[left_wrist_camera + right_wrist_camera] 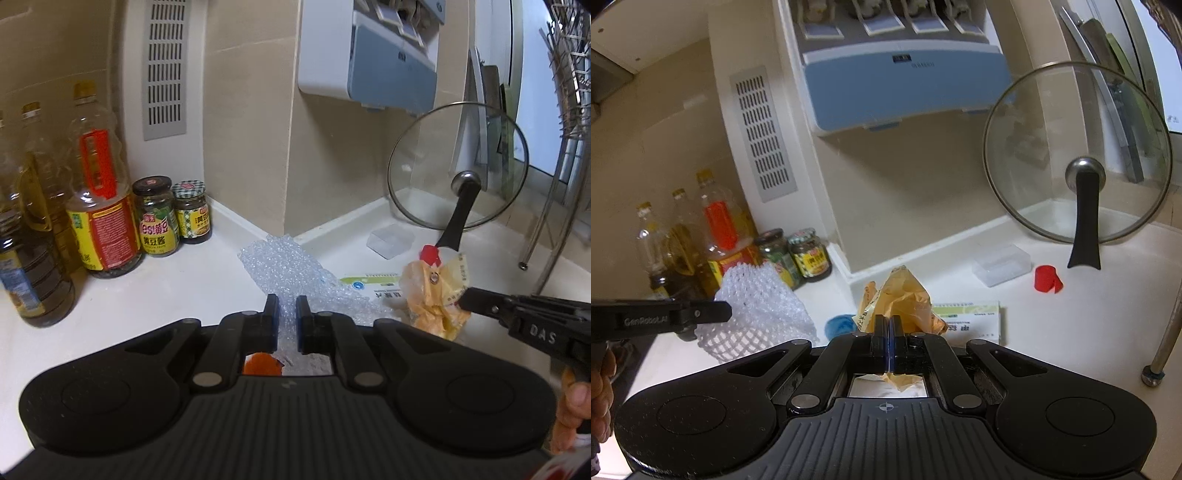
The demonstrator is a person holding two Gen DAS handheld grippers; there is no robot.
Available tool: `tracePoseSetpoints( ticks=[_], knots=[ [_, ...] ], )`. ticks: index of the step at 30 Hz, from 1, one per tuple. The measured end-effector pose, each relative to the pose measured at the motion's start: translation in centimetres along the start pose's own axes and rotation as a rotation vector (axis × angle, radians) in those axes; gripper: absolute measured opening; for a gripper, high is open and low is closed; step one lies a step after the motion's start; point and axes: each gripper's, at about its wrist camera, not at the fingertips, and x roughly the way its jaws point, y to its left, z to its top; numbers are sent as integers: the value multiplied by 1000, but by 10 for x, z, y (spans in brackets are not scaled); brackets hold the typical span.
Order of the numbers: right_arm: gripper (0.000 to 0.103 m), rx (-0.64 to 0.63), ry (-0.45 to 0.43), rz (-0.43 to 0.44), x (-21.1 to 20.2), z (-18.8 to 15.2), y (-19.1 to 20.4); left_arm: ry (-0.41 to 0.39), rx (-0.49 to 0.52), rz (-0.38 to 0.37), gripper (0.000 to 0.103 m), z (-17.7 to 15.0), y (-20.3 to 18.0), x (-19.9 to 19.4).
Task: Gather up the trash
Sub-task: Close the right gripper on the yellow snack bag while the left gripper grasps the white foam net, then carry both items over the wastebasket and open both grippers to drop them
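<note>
The right hand-held gripper (887, 326) is clamped on a crumpled yellow wrapper (903, 295), lifted just above the white bench (1071, 332) in front of the glass lid (1075, 155). The left hand-held gripper (287, 308) holds a strip of white foam netting (757, 306) between its nearly closed fingers — most of the netting hangs left of the wrapper. A paper box (971, 317) lies partly hidden behind the wrapper, its print too blurred to read. "DAS" shows on the right gripper's side, "GenRobot.AI" on the left's.
</note>
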Motion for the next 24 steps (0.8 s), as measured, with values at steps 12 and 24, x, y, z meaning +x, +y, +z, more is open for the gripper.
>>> tracePoseSetpoints(
  ticks=[12, 24],
  knots=[
    [1, -66, 68, 145, -56, -35, 50, 79, -67, -33, 8, -73, 2, -74],
    [1, -105, 320, 81, -68, -156, 88, 305, -50, -85, 8, -186, 18, -76]
  ],
)
